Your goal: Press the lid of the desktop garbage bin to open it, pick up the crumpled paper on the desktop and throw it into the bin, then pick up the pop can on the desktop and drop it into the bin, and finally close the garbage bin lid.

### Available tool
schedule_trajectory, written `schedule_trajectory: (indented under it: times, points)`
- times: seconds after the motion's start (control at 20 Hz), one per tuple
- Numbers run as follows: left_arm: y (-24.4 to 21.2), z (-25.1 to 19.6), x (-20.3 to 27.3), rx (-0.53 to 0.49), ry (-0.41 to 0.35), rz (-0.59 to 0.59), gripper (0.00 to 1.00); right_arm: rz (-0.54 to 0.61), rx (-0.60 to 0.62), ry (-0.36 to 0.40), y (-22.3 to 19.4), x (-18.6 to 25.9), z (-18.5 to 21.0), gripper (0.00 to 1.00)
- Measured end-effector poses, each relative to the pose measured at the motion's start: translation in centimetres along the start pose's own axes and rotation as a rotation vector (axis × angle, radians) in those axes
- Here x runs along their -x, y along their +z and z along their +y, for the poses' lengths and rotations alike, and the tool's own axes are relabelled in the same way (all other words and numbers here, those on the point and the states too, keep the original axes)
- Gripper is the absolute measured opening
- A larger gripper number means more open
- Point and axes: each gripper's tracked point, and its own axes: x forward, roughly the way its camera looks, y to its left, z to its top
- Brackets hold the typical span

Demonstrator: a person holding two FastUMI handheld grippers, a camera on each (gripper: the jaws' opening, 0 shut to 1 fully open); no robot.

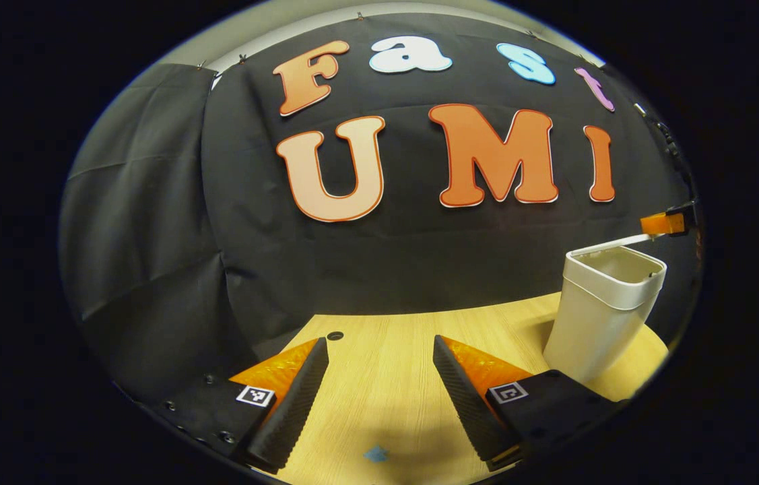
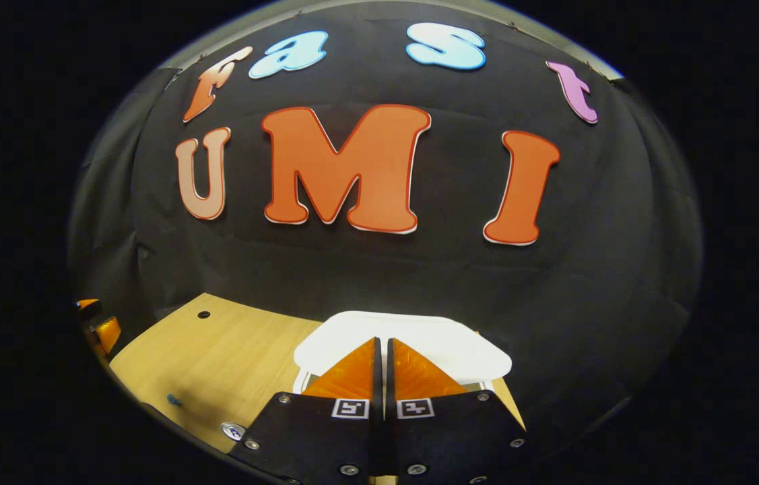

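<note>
Garbage bin [image 1: 600,316]: white, upright at the right side of the wooden desktop [image 1: 386,364], mouth open; lid [image 2: 413,347] raised and roughly level. Right gripper [image 2: 383,350]: jaws together with nothing between them, tips over the lid (contact cannot be told), also seen at the lid's edge in the left gripper view. Left gripper [image 1: 379,350]: jaws wide apart, empty, above bare desktop, well left of the bin. Small blue mark [image 1: 375,453] on the desktop.
</note>
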Motion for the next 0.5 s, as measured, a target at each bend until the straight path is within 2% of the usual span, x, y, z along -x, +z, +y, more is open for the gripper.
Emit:
schedule_trajectory:
  times: [0.1,0.15,0.2,0.5]
  points:
    - [-0.3,-0.2,0.0,0.015,0.006,0.006,0.97,-0.02,0.027,0.023,0.0,0.1,0.2,0.01]
    - [-0.4,-0.1,0.0,0.017,0.013,0.01,1.0,-0.033,0.034,0.04,0.1,0.2,0.5,0.01]
    - [-0.5,0.1,0.2,0.017,0.021,0.011,0.97,-0.05,0.041,0.052,0.3,0.3,0.8,0.01]
    - [-1.7,0.7,-0.2,0.035,0.026,0.034,0.99,-0.162,0.047,0.116,1.9,2.0,2.8,0.0]
